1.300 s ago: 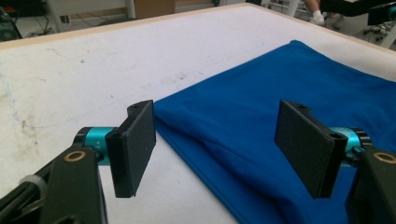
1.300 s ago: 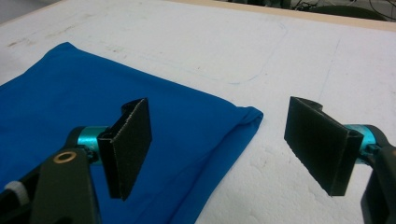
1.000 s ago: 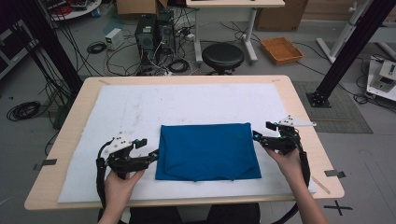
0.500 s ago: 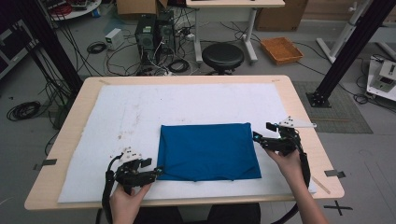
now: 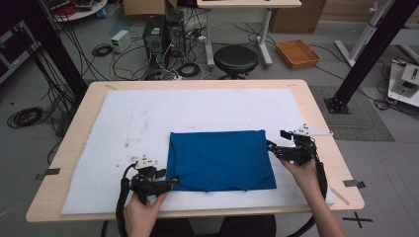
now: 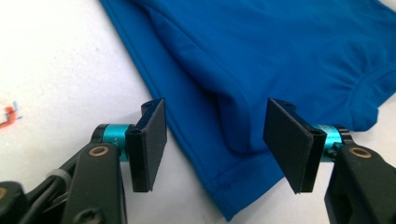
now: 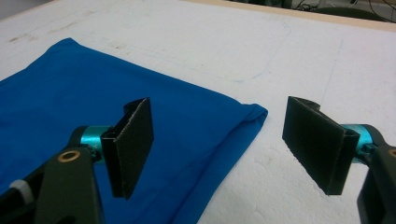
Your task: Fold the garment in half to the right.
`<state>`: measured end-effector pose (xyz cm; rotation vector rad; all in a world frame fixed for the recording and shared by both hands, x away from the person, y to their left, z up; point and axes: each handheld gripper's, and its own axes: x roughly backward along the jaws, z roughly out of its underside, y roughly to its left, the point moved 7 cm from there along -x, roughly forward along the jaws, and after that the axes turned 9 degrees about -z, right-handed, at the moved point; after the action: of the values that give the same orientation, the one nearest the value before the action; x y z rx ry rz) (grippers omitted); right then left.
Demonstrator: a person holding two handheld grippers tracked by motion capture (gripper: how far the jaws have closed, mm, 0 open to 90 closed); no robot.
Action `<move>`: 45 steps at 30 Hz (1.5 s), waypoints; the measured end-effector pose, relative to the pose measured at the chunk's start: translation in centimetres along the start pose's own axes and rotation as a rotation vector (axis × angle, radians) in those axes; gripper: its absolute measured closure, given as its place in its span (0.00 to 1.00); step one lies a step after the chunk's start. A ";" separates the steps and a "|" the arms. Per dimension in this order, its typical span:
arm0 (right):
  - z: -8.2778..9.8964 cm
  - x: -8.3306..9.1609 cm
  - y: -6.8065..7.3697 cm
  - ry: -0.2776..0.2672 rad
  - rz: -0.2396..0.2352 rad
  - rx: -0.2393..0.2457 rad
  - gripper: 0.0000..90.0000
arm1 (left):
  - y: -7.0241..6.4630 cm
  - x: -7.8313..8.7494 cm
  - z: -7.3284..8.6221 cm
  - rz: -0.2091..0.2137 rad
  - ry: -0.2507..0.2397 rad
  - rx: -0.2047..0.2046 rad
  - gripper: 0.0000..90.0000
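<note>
Folded blue fabric garment lying flat on the white foam mat covering the wooden table, left gripper straddling its near-left corner, jaws having just been closing yet gaping, not pinching, right gripper hovering wide open at its far-right corner.
</note>
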<state>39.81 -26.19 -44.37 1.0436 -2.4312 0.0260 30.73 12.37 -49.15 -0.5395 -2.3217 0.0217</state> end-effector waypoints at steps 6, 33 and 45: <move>0.0 -0.2 0.3 0.003 -0.004 0.003 0.28 | -0.3 -0.3 -0.1 -0.026 -0.006 -0.022 0.61; -3.8 -2.5 4.7 -0.047 -0.129 0.028 0.39 | -1.0 -0.6 -0.4 -0.036 -0.033 -0.039 0.92; -8.3 -12.5 10.8 0.048 -0.218 0.058 0.54 | -0.8 -0.5 -0.3 -0.016 -0.047 -0.033 0.92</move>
<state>43.33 -8.40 -40.76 1.3134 -2.2729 0.0486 30.97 11.37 -49.10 -0.5420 -2.3762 -0.0123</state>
